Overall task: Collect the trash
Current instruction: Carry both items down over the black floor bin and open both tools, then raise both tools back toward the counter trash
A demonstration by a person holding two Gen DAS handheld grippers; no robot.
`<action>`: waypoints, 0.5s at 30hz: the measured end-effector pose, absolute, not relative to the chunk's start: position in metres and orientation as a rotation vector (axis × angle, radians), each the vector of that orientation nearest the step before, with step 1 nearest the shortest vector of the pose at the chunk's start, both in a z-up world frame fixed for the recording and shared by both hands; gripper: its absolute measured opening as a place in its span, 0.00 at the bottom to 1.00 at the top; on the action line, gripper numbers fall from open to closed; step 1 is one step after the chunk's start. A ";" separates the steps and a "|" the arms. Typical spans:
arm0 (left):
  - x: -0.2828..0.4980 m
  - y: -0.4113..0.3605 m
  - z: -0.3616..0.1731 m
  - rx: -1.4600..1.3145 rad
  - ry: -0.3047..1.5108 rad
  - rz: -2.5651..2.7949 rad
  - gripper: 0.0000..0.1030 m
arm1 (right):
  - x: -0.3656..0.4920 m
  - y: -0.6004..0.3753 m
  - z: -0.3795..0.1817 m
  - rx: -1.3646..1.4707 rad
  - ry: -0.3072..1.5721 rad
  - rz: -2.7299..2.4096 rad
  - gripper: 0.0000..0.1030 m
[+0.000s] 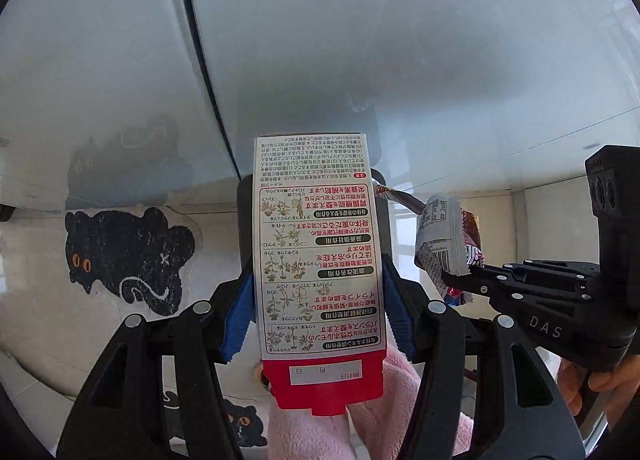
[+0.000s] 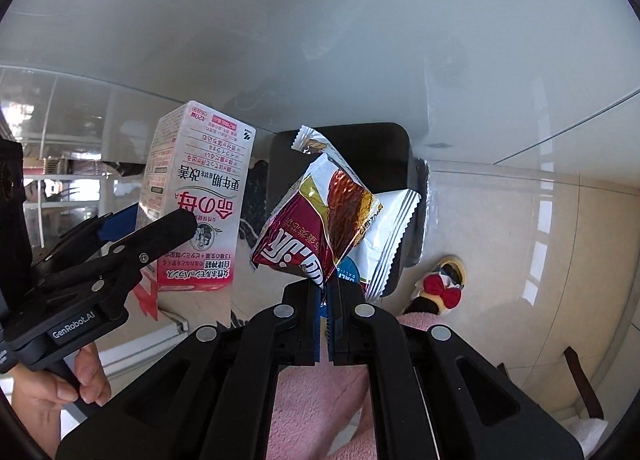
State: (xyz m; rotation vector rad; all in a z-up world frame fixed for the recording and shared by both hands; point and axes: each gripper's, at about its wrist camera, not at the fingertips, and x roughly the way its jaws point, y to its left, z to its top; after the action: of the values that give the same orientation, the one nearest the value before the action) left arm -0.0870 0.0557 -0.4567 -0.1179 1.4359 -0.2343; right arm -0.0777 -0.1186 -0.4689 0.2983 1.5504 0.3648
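I carry both pieces of trash over the black bin (image 2: 340, 188), which sits low on the pale tiled floor below a white counter. My left gripper (image 1: 318, 300) clamps the medicine box (image 1: 318, 260) across its narrow sides; my right gripper (image 2: 326, 300) is pinched tight on the snack wrappers (image 2: 320, 220). To drop cleanly, I judge each should hang squarely above the bin's mouth before release. The box is stiff printed card, flat-faced and sharp-cornered. The wrappers are thin crinkled foil with serrated edges, likely to flutter sideways.
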 end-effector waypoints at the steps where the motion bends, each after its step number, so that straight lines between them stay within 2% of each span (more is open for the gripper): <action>1: -0.085 0.056 -0.463 -0.117 1.444 -0.233 0.54 | -0.076 -0.117 -0.474 0.310 1.557 0.365 0.04; 7: -0.079 0.060 -0.493 -0.149 1.499 -0.234 0.56 | -0.062 -0.112 -0.494 0.331 1.584 0.362 0.07; 15: -0.076 0.063 -0.491 -0.170 1.494 -0.236 0.70 | -0.052 -0.106 -0.505 0.345 1.620 0.338 0.11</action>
State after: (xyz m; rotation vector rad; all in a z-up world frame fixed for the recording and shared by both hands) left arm -0.0761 0.0629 -0.4909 -0.1696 1.4945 -0.2361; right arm -0.0517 -0.1057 -0.5049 0.3446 1.6202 0.3379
